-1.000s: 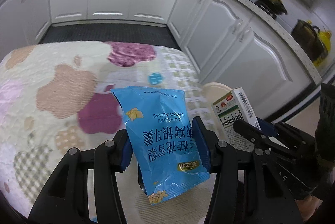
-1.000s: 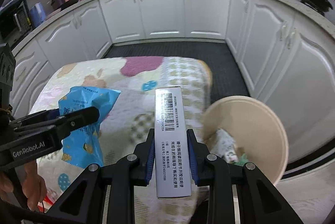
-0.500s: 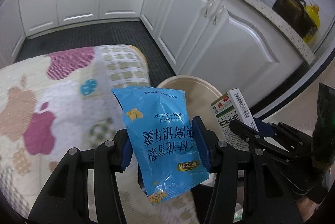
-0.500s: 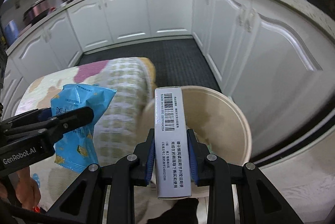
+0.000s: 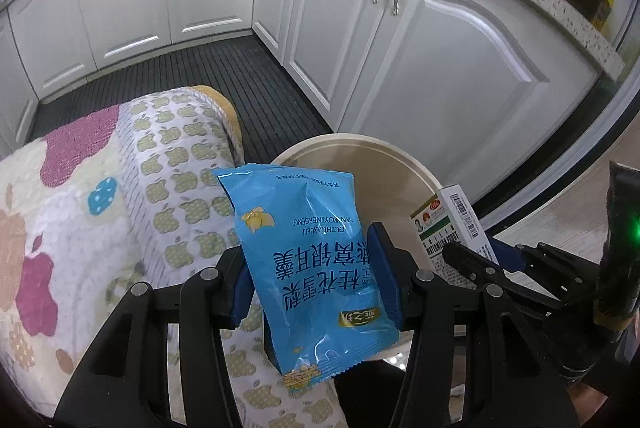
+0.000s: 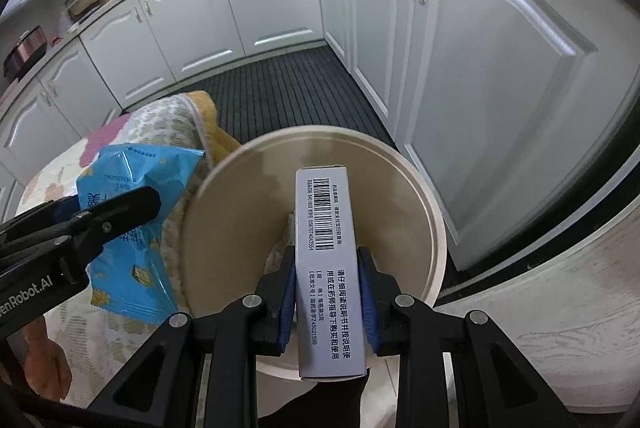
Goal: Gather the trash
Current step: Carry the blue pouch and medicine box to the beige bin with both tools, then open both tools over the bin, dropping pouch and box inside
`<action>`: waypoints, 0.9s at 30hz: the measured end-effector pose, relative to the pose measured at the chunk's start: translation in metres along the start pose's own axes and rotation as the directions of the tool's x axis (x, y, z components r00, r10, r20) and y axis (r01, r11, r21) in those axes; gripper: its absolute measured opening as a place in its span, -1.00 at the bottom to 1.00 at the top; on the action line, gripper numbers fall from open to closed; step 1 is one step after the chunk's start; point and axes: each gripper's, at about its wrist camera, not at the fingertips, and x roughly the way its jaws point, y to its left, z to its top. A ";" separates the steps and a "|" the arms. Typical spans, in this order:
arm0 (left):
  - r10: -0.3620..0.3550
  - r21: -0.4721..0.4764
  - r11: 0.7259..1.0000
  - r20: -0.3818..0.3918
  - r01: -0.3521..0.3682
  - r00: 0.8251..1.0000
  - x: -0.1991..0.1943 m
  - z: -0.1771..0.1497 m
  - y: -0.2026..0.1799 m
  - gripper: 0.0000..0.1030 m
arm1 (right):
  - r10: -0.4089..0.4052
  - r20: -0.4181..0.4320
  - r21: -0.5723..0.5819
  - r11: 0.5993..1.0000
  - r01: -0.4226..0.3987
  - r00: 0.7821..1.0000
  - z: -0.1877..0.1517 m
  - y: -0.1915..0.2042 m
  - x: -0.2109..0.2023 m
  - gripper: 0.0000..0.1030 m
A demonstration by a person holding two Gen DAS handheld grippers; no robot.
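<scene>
Two pieces of trash are in your grip, one per tool. From the left wrist camera, your left gripper (image 5: pixel 314 284) is clenched on a blue snack packet (image 5: pixel 310 264), its blue pads pressing the packet's two sides while the crimped bottom edge hangs below them and the printing reads upside down. The packet sits over the near rim of a cream round bin (image 5: pixel 404 163), beside the edge of a table covered with an apple-print cloth (image 5: pixel 120 195). To the right in this view, your right gripper (image 5: pixel 478 254) holds a white medicine box (image 5: pixel 450 224) upright, with its green-and-red label facing the camera, just at the bin's right rim. White cabinet doors (image 5: pixel 460 67) and a dark ribbed floor mat (image 5: pixel 256 83) lie behind. From the right wrist camera, your right gripper (image 6: pixel 326 284) is closed on the medicine box (image 6: pixel 326 248), barcode side up, and the box is directly above the open mouth of the bin (image 6: pixel 424 195), where some crumpled pale trash (image 6: pixel 280 248) shows at the bottom beside the box. At the left of this view, your left gripper (image 6: pixel 120 211) carries the blue packet (image 6: pixel 132 228), which overlaps the bin's left rim and the draped corner of the cloth (image 6: pixel 180 119).
</scene>
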 end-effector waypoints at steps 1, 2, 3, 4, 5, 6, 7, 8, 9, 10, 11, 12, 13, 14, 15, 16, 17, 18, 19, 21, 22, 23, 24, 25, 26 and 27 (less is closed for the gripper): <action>0.005 0.005 1.000 0.000 -0.005 1.000 0.002 0.000 -0.001 -0.03 | -0.001 -0.006 0.005 1.000 0.001 1.000 -0.001 -0.001 0.003 -0.48; 0.008 0.007 1.000 -0.001 -0.008 1.000 0.004 0.000 -0.002 -0.03 | -0.003 -0.010 0.007 1.000 0.003 1.000 -0.002 -0.002 0.004 -0.48; 0.010 0.007 1.000 -0.002 -0.010 1.000 0.007 0.001 -0.003 -0.03 | -0.004 -0.014 0.012 1.000 0.004 1.000 -0.002 -0.004 0.007 -0.48; 0.012 0.007 1.000 -0.004 -0.012 1.000 0.009 0.001 -0.003 -0.03 | -0.003 -0.017 0.016 1.000 0.004 1.000 -0.003 -0.004 0.008 -0.48; 0.013 0.007 1.000 -0.005 -0.013 1.000 0.011 0.002 -0.004 -0.03 | -0.003 -0.019 0.020 1.000 0.004 1.000 -0.004 -0.005 0.009 -0.48; 0.016 0.007 1.000 -0.006 -0.016 1.000 0.013 0.002 -0.003 -0.03 | -0.003 -0.021 0.025 1.000 0.003 1.000 -0.003 -0.006 0.010 -0.48; 0.017 0.007 1.000 -0.004 -0.017 1.000 0.015 0.002 -0.003 -0.03 | -0.003 -0.021 0.030 1.000 0.004 1.000 -0.003 -0.006 0.011 -0.48; 0.017 0.007 1.000 -0.002 -0.017 1.000 0.016 0.002 -0.003 -0.03 | -0.004 -0.021 0.035 0.999 0.005 1.000 -0.003 -0.007 0.012 -0.48; 0.018 0.008 1.000 0.001 -0.018 1.000 0.017 0.002 -0.003 -0.03 | -0.006 -0.025 0.041 0.999 0.007 1.000 -0.001 -0.006 0.015 -0.48; 0.021 0.008 1.000 0.003 -0.021 1.000 0.018 0.001 -0.003 -0.02 | -0.007 -0.027 0.043 0.999 0.008 1.000 0.000 -0.006 0.016 -0.48; 0.021 0.009 1.000 0.005 -0.021 1.000 0.019 0.000 -0.003 -0.02 | -0.009 -0.030 0.045 0.999 0.010 1.000 0.001 -0.006 0.018 -0.48; 0.021 0.009 1.000 0.006 -0.021 1.000 0.020 0.000 -0.003 0.02 | -0.010 -0.028 0.048 0.999 0.012 1.000 0.001 -0.006 0.019 -0.48; 0.017 0.010 1.000 0.006 -0.017 1.000 0.021 0.000 -0.003 0.06 | -0.014 -0.027 0.050 0.999 0.015 1.000 0.001 -0.006 0.019 -0.45; 0.015 0.012 1.000 0.005 -0.015 1.000 0.022 -0.001 -0.003 0.11 | -0.016 -0.027 0.053 0.998 0.017 0.999 0.001 -0.006 0.020 -0.37; 0.020 0.017 1.000 0.005 -0.020 1.000 0.022 -0.001 -0.003 0.21 | -0.017 -0.024 0.062 0.998 0.018 1.000 0.001 -0.008 0.020 -0.20; 0.025 0.021 0.999 0.010 -0.026 1.000 0.021 -0.003 -0.002 0.25 | -0.014 -0.017 0.069 0.998 0.015 1.000 0.000 -0.009 0.019 -0.10; 0.029 0.026 0.999 0.016 -0.030 0.999 0.020 -0.003 -0.002 0.25 | -0.012 -0.017 0.072 0.997 0.014 1.000 0.000 -0.009 0.019 -0.10; 0.032 0.032 0.999 0.021 -0.033 0.999 0.019 -0.005 -0.002 0.28 | -0.013 -0.023 0.073 0.997 0.015 1.000 -0.001 -0.009 0.020 -0.10; 0.036 0.035 0.999 0.023 -0.037 0.999 0.019 -0.005 -0.003 0.30 | -0.013 -0.027 0.072 0.997 0.015 1.000 -0.002 -0.009 0.021 -0.10; 0.041 0.035 0.999 0.022 -0.042 0.999 0.018 -0.006 -0.002 0.31 | -0.010 -0.031 0.069 0.998 0.012 0.999 -0.003 -0.007 0.020 -0.10; 0.044 0.034 0.998 0.021 -0.045 0.999 0.017 -0.008 -0.001 0.32 | -0.009 -0.033 0.067 0.998 0.011 0.999 -0.004 -0.006 0.020 -0.10; 0.047 0.032 0.998 0.021 -0.048 0.999 0.016 -0.008 -0.001 0.32 | -0.008 -0.032 0.065 0.998 0.010 0.999 -0.004 -0.005 0.019 -0.10; 0.048 0.029 0.998 0.021 -0.049 0.999 0.016 -0.008 0.000 0.35 | -0.006 -0.029 0.065 0.998 0.008 1.000 -0.005 -0.004 0.018 -0.10; 0.043 0.023 0.999 0.019 -0.043 0.999 0.015 -0.009 0.002 0.42 | -0.005 -0.027 0.066 0.998 0.007 1.000 -0.005 -0.003 0.017 -0.09; 0.033 0.015 0.999 0.017 -0.033 0.999 0.015 -0.009 0.003 0.45 | -0.004 -0.026 0.068 0.998 0.006 1.000 -0.005 -0.002 0.016 -0.08; 0.025 0.008 1.000 0.014 -0.025 1.000 0.014 -0.009 0.004 0.48 | -0.003 -0.025 0.070 0.998 0.004 1.000 -0.006 -0.002 0.015 -0.08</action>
